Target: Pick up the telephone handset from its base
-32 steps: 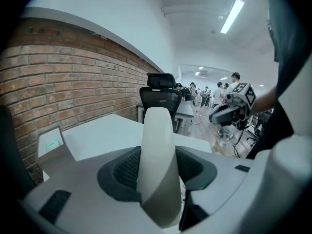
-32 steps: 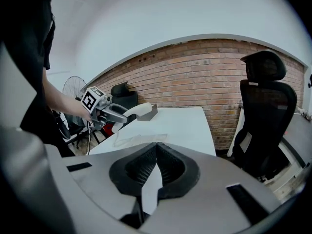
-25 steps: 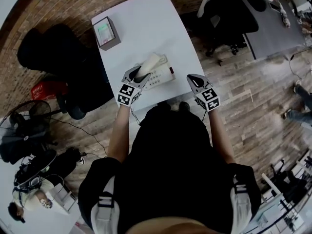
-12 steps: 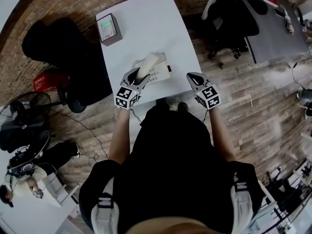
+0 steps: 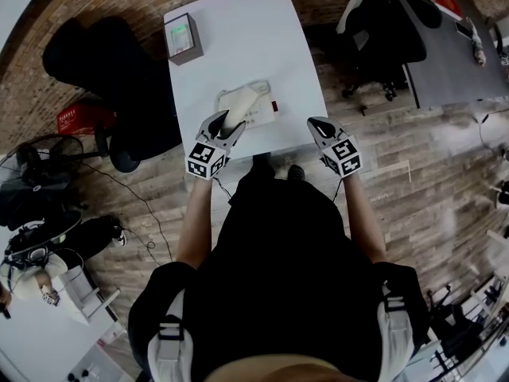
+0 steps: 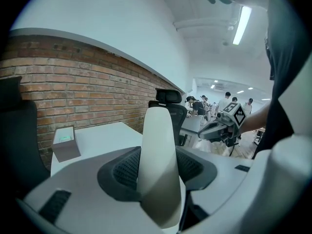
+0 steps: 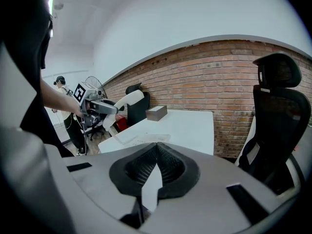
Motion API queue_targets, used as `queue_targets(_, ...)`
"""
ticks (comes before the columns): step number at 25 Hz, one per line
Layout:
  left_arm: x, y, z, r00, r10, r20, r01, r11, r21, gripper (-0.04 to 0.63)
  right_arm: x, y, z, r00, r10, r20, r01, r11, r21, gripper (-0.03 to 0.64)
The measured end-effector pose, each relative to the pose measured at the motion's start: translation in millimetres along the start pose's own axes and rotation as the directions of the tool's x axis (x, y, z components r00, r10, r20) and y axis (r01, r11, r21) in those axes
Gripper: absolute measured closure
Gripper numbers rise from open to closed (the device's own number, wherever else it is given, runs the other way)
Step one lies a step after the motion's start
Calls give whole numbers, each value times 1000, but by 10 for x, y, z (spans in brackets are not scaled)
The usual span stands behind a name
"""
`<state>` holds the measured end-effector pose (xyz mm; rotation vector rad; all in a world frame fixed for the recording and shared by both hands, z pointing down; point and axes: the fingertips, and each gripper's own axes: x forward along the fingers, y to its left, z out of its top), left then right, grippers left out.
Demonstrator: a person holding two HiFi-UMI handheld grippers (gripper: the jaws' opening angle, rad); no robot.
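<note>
Both left gripper (image 5: pixel 223 122) fingers (image 6: pixel 124 172) clamp the handset (image 6: pixel 158 165) between them to lift it; right gripper's (image 5: pixel 320 127) fingers touch, empty.

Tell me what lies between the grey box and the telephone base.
Nothing: in the head view, bare white table separates the grey box from the telephone base.

Bare room is offered by the table (image 5: pixel 238 46) from 12 to 2 o'clock of the telephone base (image 5: pixel 262 111). The 11 o'clock corner is taken by a small box (image 5: pixel 183 38). The 9 o'clock side is blocked by a black chair (image 5: pixel 111 78) just beside the table's edge.
</note>
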<state>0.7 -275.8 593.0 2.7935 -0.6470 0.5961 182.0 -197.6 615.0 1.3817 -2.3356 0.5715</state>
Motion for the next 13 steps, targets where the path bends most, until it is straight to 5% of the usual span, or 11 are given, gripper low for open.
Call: queue_targets(13, -67, -235, -24, 1000, 29, 1, -29, 1000, 1, 373, -118, -2, -172, 999, 37, 5, -37, 999, -16, 620)
